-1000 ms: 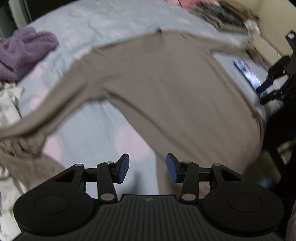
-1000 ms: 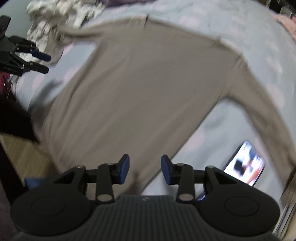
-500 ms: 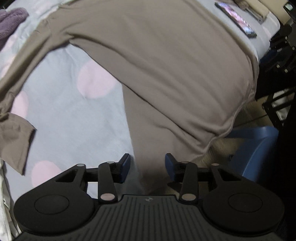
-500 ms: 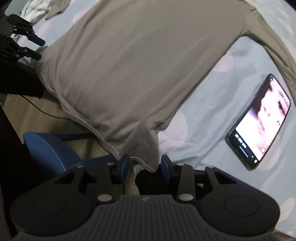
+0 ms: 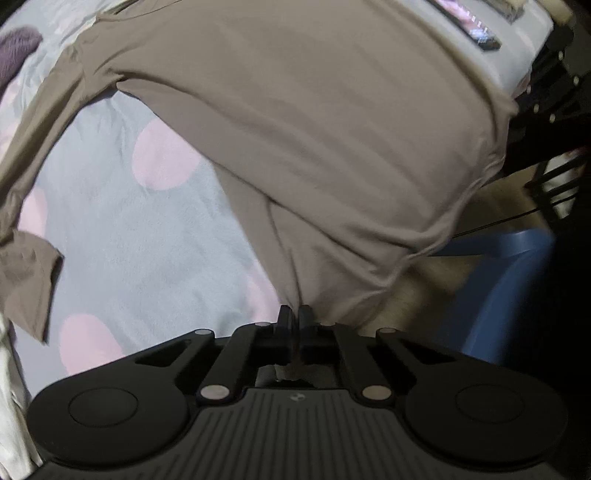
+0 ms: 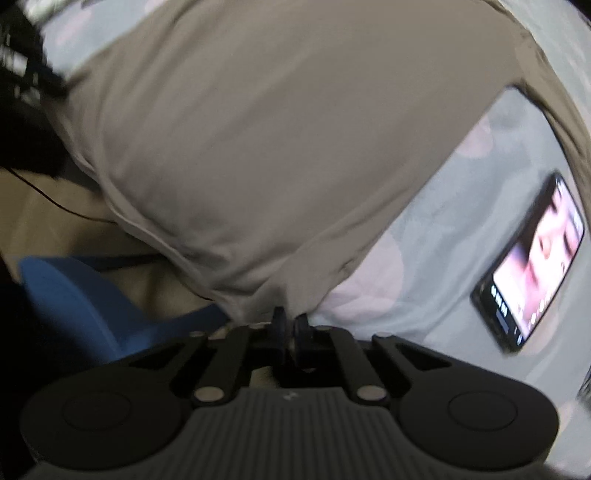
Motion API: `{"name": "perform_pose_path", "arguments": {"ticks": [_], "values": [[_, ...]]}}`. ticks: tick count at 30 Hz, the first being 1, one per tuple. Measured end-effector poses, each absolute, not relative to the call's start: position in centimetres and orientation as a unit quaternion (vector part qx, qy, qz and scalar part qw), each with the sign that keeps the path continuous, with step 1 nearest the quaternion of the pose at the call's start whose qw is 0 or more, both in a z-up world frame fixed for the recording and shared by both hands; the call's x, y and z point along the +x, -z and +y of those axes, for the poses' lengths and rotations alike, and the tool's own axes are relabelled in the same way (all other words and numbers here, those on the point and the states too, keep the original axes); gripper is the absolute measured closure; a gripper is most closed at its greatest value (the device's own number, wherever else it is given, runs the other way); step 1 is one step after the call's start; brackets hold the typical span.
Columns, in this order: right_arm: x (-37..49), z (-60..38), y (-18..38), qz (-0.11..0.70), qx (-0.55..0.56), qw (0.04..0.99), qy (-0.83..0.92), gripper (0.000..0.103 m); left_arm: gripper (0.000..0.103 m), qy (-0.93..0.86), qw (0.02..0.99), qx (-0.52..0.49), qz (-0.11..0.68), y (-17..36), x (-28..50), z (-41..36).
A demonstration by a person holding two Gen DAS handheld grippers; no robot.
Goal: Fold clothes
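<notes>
A taupe long-sleeved shirt (image 5: 314,129) lies spread on a pale blue sheet with pink dots (image 5: 129,240), its hem hanging over the bed edge. My left gripper (image 5: 294,314) is shut on the shirt's lower left hem corner, and the cloth bunches up between the pads. One sleeve (image 5: 26,280) trails off to the left. In the right wrist view the shirt (image 6: 258,129) fills the middle. The jaws of my right gripper (image 6: 290,317) are closing and pinch the lower right hem corner.
A lit phone (image 6: 535,266) lies on the sheet (image 6: 424,295) right of the shirt; the left wrist view shows the phone (image 5: 469,26) at the far top. A blue plastic stool (image 5: 509,280) stands on the floor below the bed edge. A purple garment (image 5: 14,55) lies at the upper left.
Both grippers came down toward the near hem and went from open to closed, each taking a corner of the shirt. The shirt now fills more of both views.
</notes>
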State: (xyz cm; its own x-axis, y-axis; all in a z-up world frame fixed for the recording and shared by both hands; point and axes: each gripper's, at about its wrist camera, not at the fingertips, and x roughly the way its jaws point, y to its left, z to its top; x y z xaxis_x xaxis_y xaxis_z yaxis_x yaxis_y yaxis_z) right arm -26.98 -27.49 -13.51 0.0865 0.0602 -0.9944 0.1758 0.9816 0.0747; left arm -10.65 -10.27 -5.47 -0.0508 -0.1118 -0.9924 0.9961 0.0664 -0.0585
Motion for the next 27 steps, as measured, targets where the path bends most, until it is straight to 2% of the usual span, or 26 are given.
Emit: {"name": "perform_pose_path", "arguments": {"ticks": [9,21,22,23,24,25,27], "values": [[-28.9,-30.0,9.9,0.709,0.102,0.697,0.040,0.100,0.102,0.493,0.523,0.374,0.587,1.0,-8.5,-7.5],[-28.6,-29.6,13.8,0.722,0.119,0.680,0.048,0.099,0.101,0.440,0.527,0.359,0.632,6.2,-7.1,-9.1],[-28.6,-29.6,14.0,0.723,0.118,0.679,0.050,0.094,0.095,0.434,0.527,0.364,0.634,6.5,-7.0,-9.3],[-28.7,-29.6,14.0,0.723,0.117,0.679,0.051,0.093,0.086,0.427,0.528,0.365,0.636,6.6,-6.9,-9.4],[-28.7,-29.7,13.9,0.721,0.116,0.681,0.054,0.089,0.082,0.423,0.533,0.363,0.636,6.6,-6.8,-9.4],[-28.8,-29.9,13.6,0.716,0.118,0.685,0.058,0.078,0.076,0.421,0.539,0.359,0.636,6.4,-6.5,-9.3],[-29.0,-30.5,12.7,0.705,0.128,0.694,0.067,0.072,0.072,0.422,0.546,0.348,0.634,5.7,-6.2,-9.4]]}}
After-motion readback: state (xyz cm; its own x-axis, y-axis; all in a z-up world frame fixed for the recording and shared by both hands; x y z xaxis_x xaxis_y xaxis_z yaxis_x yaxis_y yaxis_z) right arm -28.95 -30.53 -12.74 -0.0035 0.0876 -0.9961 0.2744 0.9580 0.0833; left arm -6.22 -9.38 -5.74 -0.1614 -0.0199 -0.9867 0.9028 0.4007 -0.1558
